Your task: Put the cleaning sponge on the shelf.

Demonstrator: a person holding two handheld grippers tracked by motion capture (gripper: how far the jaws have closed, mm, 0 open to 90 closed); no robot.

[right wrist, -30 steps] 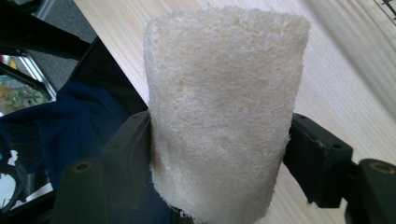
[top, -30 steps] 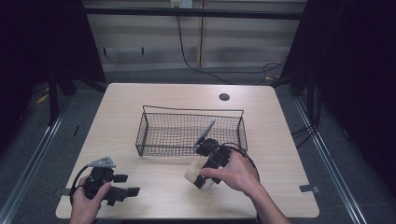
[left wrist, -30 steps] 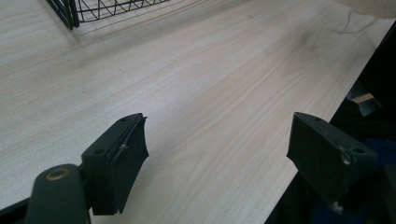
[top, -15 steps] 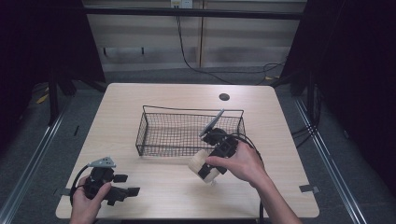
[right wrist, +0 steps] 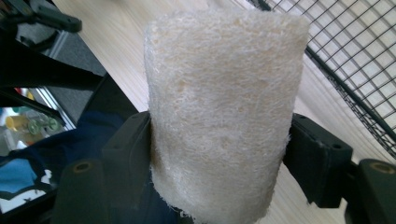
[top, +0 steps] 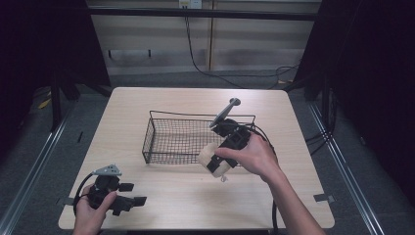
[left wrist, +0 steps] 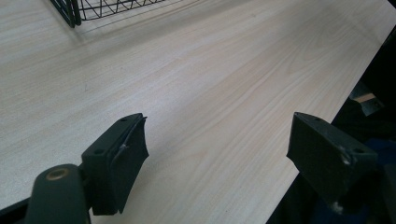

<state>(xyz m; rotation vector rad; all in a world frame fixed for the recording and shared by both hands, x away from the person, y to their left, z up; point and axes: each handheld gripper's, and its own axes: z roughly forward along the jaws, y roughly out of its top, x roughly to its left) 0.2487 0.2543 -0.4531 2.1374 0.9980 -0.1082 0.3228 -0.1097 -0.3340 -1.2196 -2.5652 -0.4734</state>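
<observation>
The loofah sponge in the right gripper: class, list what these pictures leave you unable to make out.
- Loofah sponge, right gripper view: lower end cut off by the frame's bottom edge.
- Same sponge, high view: partly hidden by the right gripper.
- Wire basket, left gripper view: cut off at the top edge.

The wire basket (top: 186, 139) sits mid-table (top: 147, 105), the loofah (top: 209, 155) at its near right corner.

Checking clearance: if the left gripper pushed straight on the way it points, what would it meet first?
Probably nothing: the left gripper points along bare table; the basket sits off to one side. Depth is unclear.
</observation>
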